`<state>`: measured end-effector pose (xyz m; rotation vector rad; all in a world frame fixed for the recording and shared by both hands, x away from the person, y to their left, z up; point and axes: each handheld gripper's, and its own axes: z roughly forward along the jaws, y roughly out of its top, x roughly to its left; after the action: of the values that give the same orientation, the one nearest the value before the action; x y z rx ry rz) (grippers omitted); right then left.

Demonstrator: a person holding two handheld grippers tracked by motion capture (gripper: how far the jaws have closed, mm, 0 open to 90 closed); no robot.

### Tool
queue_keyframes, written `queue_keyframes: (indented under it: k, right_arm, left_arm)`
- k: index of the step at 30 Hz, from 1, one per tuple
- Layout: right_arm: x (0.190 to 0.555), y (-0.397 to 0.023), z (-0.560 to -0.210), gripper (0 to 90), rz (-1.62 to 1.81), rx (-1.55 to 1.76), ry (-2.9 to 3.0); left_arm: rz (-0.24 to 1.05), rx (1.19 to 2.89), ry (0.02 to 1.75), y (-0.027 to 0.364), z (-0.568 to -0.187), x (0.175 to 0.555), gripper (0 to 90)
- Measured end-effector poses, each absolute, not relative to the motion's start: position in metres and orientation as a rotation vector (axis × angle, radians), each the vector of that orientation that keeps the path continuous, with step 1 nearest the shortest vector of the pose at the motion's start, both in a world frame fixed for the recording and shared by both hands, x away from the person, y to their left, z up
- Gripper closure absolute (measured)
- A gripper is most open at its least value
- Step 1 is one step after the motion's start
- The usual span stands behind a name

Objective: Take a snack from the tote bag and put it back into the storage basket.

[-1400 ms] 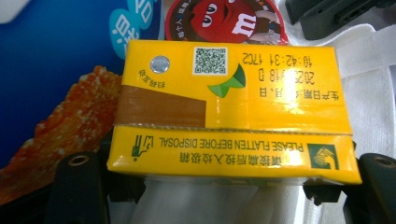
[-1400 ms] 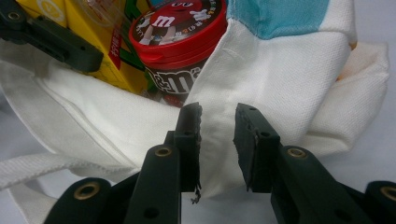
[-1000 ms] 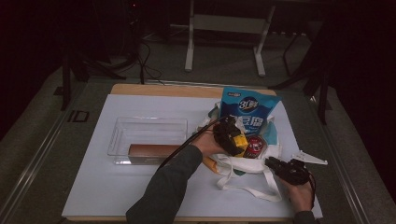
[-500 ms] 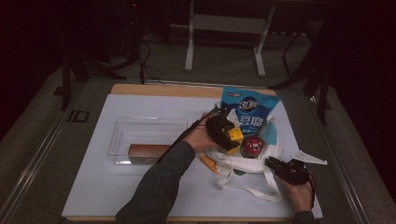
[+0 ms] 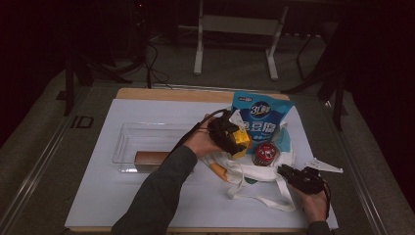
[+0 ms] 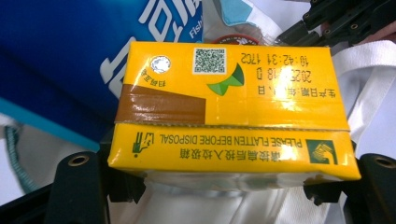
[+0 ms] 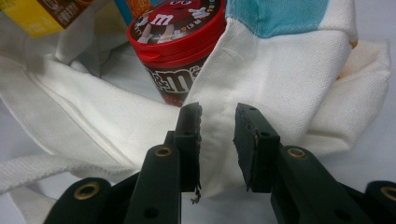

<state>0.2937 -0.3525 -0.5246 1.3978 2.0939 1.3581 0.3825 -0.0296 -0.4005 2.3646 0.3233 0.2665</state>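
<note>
A yellow carton (image 6: 231, 109) is clamped end to end in the left gripper (image 5: 226, 135), raised above the mouth of the white cloth bag (image 7: 280, 84). The bag's rim fabric is pinched by the right gripper (image 7: 218, 122) beside a red-lidded candy tub (image 7: 180, 46), on the worktop (image 5: 147, 205).

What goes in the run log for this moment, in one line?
left gripper: shut on yellow carton, over bag mouth | right gripper: pinching white tote bag edge | M&M's tub: in bag
</note>
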Motion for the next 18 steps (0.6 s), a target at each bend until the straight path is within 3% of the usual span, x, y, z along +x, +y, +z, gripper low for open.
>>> queue_keyframes:
  k: [18]
  right_arm:
    - [0.293, -0.353, -0.525, 71.0, 1.361, 1.400, 2.092]
  left_arm:
    - [0.287, 2.316, 0.389, 0.005, -0.381, 0.380, 28.9]
